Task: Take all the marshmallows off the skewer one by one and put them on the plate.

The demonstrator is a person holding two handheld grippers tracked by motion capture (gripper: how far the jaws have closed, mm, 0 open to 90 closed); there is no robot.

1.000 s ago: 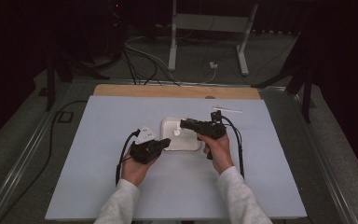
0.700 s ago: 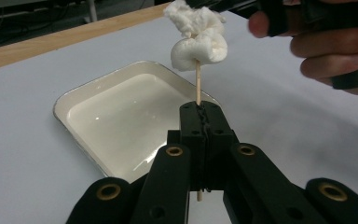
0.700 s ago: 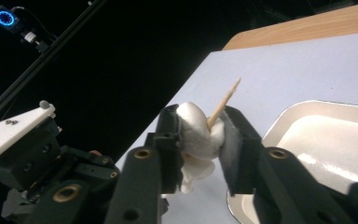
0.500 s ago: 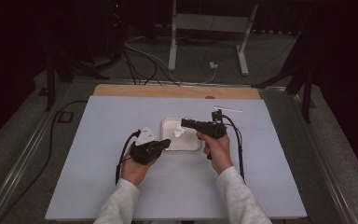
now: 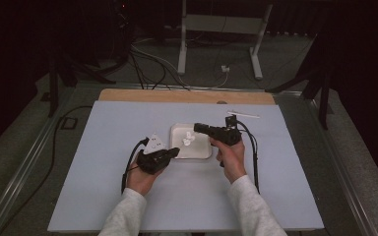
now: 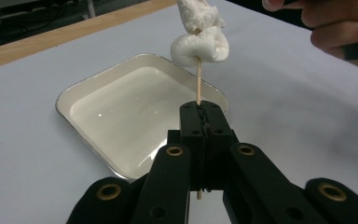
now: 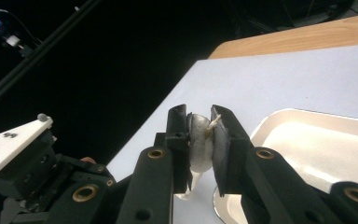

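Observation:
My left gripper [image 6: 201, 112] is shut on a thin wooden skewer [image 6: 198, 84], holding it over the near edge of a white tray [image 6: 88, 88]. Two white marshmallows [image 6: 199, 45] are threaded on the skewer's upper part. My right gripper [image 7: 200, 126] has just been closing and is now shut on the top marshmallow [image 7: 199, 140], with the skewer tip [image 7: 213, 123] poking out beside one pad. In the high view the left gripper [image 5: 176, 152] and right gripper [image 5: 197, 129] meet over the tray [image 5: 204, 155], with the marshmallows [image 5: 188, 139] between them.
The tray sits mid-table on a pale mat [image 5: 103, 187]. A thin white stick [image 5: 243, 114] lies at the back right. A wooden strip [image 5: 187, 96] runs along the far edge. Cables and a metal stand [image 5: 221, 44] are on the floor beyond.

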